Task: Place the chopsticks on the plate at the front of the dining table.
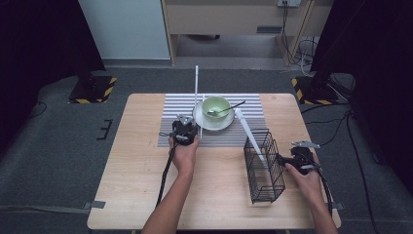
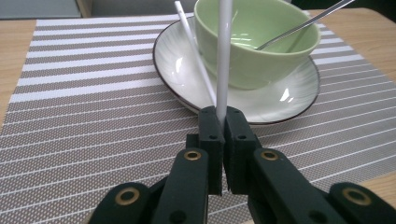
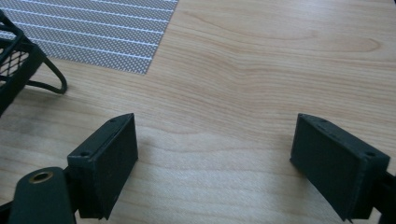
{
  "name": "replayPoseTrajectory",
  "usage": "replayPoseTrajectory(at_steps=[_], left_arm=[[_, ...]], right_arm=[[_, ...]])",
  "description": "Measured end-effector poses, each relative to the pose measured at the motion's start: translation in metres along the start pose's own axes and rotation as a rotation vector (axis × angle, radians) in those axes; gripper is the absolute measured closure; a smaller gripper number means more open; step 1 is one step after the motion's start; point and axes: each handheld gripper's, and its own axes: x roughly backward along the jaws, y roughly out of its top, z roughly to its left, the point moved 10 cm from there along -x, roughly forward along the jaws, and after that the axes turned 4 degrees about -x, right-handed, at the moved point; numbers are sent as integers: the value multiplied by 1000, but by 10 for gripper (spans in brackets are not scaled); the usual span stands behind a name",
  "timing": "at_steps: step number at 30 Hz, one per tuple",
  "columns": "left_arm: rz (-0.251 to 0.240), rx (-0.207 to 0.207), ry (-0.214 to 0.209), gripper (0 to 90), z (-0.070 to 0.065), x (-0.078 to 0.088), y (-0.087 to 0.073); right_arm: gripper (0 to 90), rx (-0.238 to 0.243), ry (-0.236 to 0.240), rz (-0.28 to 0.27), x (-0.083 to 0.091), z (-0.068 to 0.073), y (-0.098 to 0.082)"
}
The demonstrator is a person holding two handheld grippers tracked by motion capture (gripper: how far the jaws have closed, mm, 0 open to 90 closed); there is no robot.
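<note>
With its jaws clamped on a white chopstick (image 2: 223, 60) standing upright by the saucer (image 2: 280, 100), the left gripper (image 2: 223, 116) looked mid-carry. The right gripper (image 3: 215, 154) gaped empty beside the wire basket (image 1: 264, 165); next probably came lifting the stick across into it.

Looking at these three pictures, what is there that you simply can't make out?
- Left gripper view: the top of the white stick held by the left gripper is cut off by the upper edge.
- Same view: the spoon bowl lies hidden behind the green bowl wall.
- High view: what the black wire basket holds besides the white utensil is too small to tell.
- Right gripper view: the basket is cut off at the left edge.
</note>
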Motion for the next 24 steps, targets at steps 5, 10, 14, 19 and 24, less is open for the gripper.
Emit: replayPoseTrajectory(at_steps=[5,10,14,19,24], left_arm=[[8,11,2,869,2,-4,-2],[27,33,2,868,4,-10,-7],[33,34,6,868,4,-13,-9],[45,40,8,868,4,-15,-12],[49,42,7,868,4,-17,-13]], right_arm=[[145,4,2,1,2,-2,-2],[145,2,2,1,2,-2,-2],[145,3,2,1,2,-2,-2],[146,4,5,2,2,-1,-2],[145,6,7,1,2,-1,-2]])
